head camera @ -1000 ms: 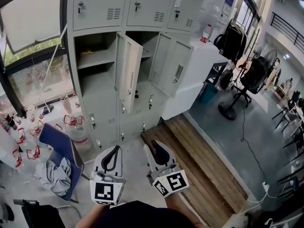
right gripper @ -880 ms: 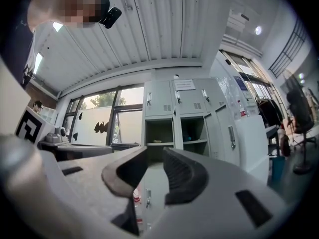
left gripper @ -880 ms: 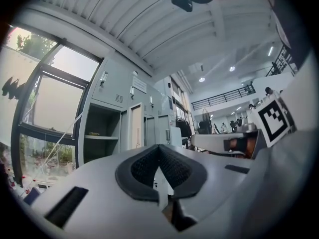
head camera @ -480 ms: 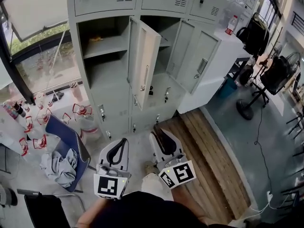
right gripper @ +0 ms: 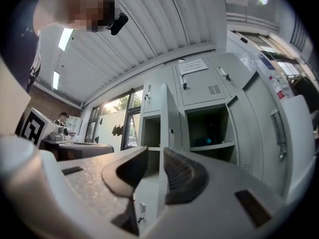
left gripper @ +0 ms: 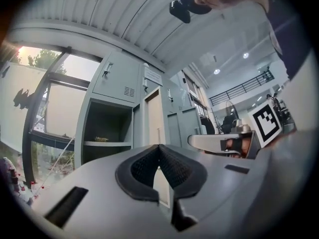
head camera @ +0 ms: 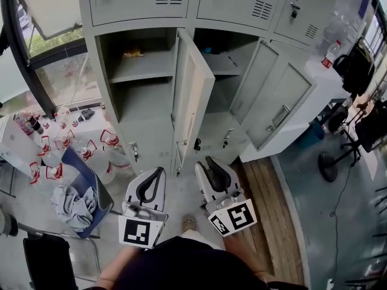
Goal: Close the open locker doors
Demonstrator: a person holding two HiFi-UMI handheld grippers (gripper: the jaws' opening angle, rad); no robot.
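A grey locker bank (head camera: pixel 145 5) stands ahead of me. Its middle door (head camera: pixel 193 95) swings out toward me, edge-on. Two more doors (head camera: pixel 284 110) hang open at the right. The left compartment with a shelf (head camera: pixel 136 71) is open too. My left gripper (head camera: pixel 151 183) hovers low over the floor, well short of the lockers, shut with nothing in it. In its own view the left gripper (left gripper: pixel 159 147) points at the middle door (left gripper: pixel 155 116). My right gripper (head camera: pixel 216 173) floats beside it, open and empty. Seen from the right gripper (right gripper: pixel 155 156), that door's edge (right gripper: pixel 172 123) shows through the gap.
A blue chair (head camera: pixel 81 192) with a grey cloth stands at the left. Red-and-white items (head camera: pixel 57 144) line the window. A wooden platform (head camera: pixel 266 216) runs along the right. A bottle (head camera: pixel 329 53) stands on a white cabinet, and a fan base (head camera: pixel 329 165) is beyond it.
The lockers have grown larger and shifted lower in the head view as I came closer. Both grippers keep their places and jaw states.
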